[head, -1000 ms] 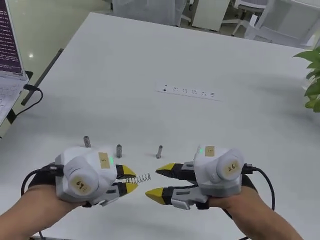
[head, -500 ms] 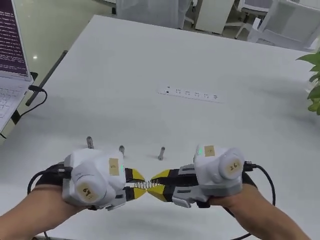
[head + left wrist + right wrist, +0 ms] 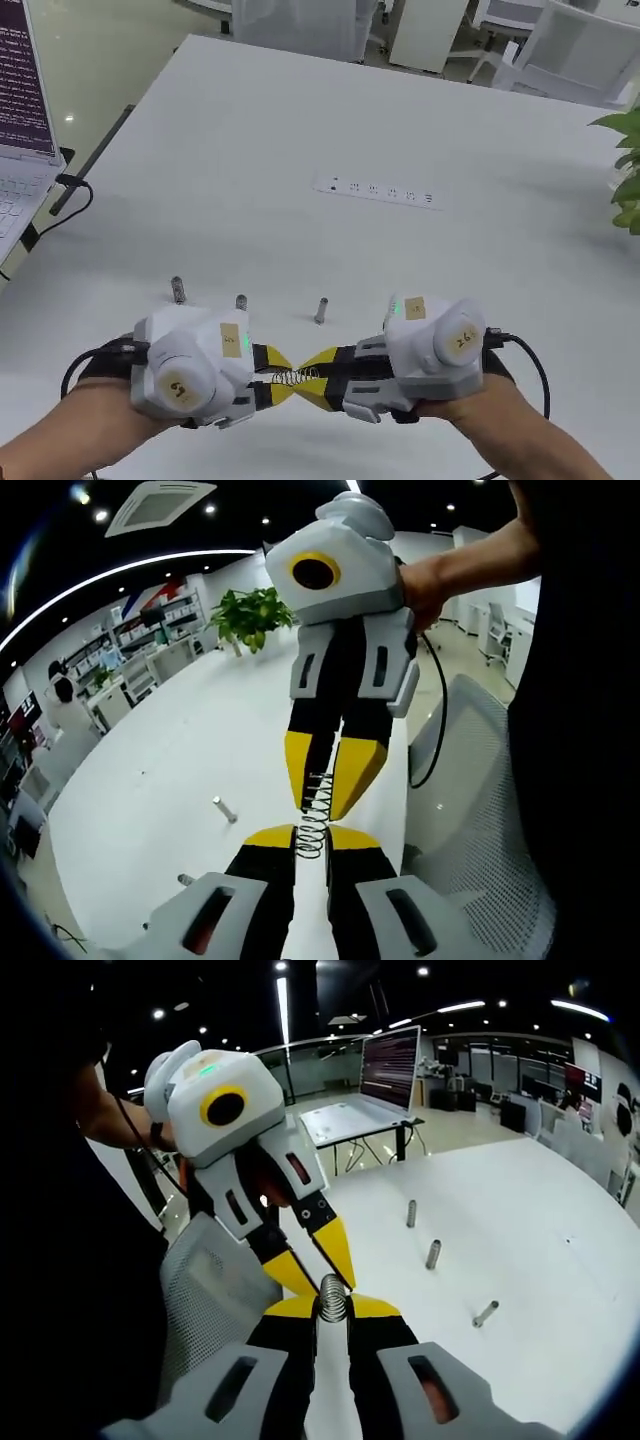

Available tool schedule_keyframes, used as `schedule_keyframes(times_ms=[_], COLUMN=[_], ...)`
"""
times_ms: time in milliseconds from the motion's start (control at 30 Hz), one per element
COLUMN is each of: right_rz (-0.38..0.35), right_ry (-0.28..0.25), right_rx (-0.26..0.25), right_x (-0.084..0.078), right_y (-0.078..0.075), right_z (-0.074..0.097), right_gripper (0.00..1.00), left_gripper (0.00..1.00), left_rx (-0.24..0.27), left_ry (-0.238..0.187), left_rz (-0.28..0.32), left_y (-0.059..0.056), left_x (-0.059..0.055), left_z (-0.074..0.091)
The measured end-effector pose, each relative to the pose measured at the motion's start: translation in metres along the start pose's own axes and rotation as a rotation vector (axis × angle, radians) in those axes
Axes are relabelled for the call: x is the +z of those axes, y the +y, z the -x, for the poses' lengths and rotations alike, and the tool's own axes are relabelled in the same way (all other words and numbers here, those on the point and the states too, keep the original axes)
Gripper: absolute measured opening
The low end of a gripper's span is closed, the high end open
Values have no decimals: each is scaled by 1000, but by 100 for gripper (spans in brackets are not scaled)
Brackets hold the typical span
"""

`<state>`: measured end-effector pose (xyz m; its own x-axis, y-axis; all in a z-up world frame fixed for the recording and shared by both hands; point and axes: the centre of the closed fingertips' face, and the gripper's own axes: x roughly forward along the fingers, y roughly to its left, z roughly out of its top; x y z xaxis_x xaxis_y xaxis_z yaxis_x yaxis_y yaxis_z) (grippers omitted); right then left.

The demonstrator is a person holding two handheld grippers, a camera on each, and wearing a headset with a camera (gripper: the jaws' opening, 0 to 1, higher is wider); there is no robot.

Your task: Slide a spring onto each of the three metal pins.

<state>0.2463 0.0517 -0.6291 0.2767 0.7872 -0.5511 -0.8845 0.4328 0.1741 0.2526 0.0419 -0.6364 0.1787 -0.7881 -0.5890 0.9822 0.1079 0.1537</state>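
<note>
The left gripper has its yellow-tipped fingers drawn together on one end of a thin coiled steel spring. The right gripper faces it tip to tip, its own yellow fingers closed on the other end. The one spring bridges the two grippers, held in the air above the near edge of the white table.

Both ends of the spring are tucked between the fingertips, so its full length cannot be made out. In the right gripper view it is seen end-on, as a small ring.

Three short grey metal pins stand upright on the table beyond the grippers, all bare: one on the left, one in the middle, one on the right. Two of them show small in the left gripper view.

Farther back lies one white power strip. An open laptop is cut off at the left edge and a green plant at the right edge.
</note>
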Motion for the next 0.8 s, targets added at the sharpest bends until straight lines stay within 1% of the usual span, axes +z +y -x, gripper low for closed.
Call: schedule_keyframes(times_ms=[33, 67, 100, 133, 233, 367, 467, 533, 600, 700, 800], right_rz=[-4, -6, -21, -22, -33, -40, -60, -66, -69, -72, -73], right_ry=[-4, -5, -5, -6, -13, -6, -3, 1, 12, 31, 49], right_rx=[-3, -5, -24, -26, -35, -60, -84, -96, -111, -134, -159], right_x=[0, 1, -1, -1, -3, -8, -13, -15, -18, -22, -23], right_y=[0, -1, -5, -6, -9, -15, -23, -27, -32, -42, -53], right_z=[1, 1, 3, 4, 8, 11, 15, 17, 19, 22, 26], right_gripper=[8, 8, 8, 8, 8, 8, 8, 8, 8, 8, 8], left_gripper=[4, 5, 6, 6, 7, 11, 11, 12, 13, 15, 16], left_rx=[15, 20, 30, 38, 57, 96, 141, 173, 192, 255, 308], left_ry=[-15, -13, -13, -16, -22, -13, -43, -45, -44, -60, -69], left_rz=[26, 34, 52, 77, 105, 147, 227, 253, 273, 342, 389], left_y=[2, 3, 4, 5, 7, 12, 20, 24, 28, 38, 49], left_x=[-1, -2, -5, -8, -14, -25, -29, -34, -39, -47, -56], left_z=[1, 2, 3, 5, 10, 16, 24, 29, 33, 43, 52])
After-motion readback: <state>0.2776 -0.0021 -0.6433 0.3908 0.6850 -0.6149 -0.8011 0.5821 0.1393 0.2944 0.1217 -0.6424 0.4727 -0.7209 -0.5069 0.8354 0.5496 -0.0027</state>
